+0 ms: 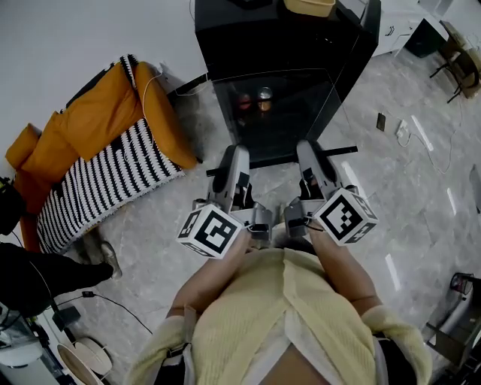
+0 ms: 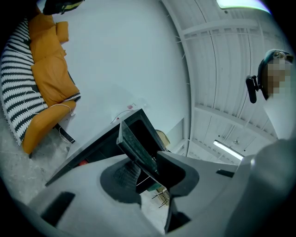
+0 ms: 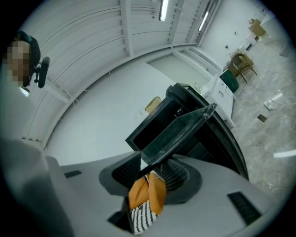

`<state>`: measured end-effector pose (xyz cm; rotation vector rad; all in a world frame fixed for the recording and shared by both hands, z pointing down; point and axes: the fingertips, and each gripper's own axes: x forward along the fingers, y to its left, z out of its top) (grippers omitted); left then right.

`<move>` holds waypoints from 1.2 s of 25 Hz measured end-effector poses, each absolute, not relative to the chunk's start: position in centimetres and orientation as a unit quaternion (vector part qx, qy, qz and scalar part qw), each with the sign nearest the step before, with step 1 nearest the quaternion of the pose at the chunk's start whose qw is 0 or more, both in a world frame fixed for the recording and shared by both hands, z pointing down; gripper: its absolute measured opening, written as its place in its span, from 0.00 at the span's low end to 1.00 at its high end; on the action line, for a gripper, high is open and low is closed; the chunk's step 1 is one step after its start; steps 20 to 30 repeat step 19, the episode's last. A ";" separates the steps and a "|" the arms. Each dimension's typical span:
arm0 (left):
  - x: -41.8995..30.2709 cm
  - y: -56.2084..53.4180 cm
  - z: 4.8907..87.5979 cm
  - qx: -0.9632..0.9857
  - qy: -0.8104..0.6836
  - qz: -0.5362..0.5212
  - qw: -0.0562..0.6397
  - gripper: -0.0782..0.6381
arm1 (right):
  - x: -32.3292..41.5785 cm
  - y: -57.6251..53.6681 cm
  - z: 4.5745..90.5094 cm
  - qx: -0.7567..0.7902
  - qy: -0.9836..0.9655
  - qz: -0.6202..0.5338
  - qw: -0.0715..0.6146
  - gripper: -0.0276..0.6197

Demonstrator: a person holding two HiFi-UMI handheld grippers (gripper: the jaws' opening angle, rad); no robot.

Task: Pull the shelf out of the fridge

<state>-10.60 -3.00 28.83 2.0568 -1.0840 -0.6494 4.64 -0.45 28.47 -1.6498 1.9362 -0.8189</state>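
The clear glass shelf hangs in front of the black fridge, out of its dark compartment and tilted. My left gripper is shut on the shelf's near edge at the left, and my right gripper is shut on the same edge at the right. In the left gripper view the shelf runs edge-on between the jaws of the left gripper, with the fridge behind. The right gripper view shows the pane clamped in the right gripper. Two small jars show through the glass.
An orange and black-and-white striped sofa stands to the left of the fridge, with cables along the wall. A yellow object lies on the fridge top. Small items lie on the marble floor at the right, and chairs stand at the far right.
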 end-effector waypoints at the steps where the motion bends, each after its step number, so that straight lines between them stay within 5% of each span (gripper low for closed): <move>1: -10.6 -3.0 28.9 0.796 -0.420 -0.251 0.356 0.26 | 4.6 -0.4 28.6 -0.600 0.704 -0.300 0.234 0.26; 30: -10.5 -3.1 29.3 0.795 -0.420 -0.249 0.359 0.26 | 4.8 -0.4 28.9 -0.603 0.701 -0.302 0.231 0.26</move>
